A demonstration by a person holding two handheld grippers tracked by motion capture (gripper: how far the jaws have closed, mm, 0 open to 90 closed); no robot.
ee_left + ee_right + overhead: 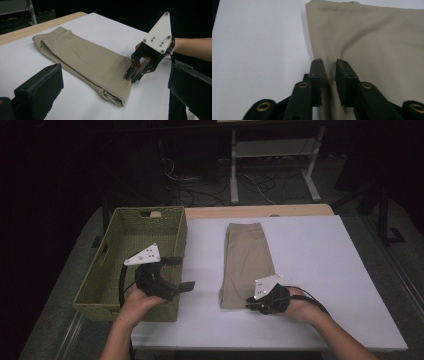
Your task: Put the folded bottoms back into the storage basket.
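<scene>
Your right gripper has its jaws pinched on the folded tan pants near the desk's front edge. Your left gripper waits with jaws open by the basket. The pants are not in yet.

- Lab-type test rm: dark surrounds, white-covered table.
- Loose cables on floor; metal bench frame behind.
</scene>
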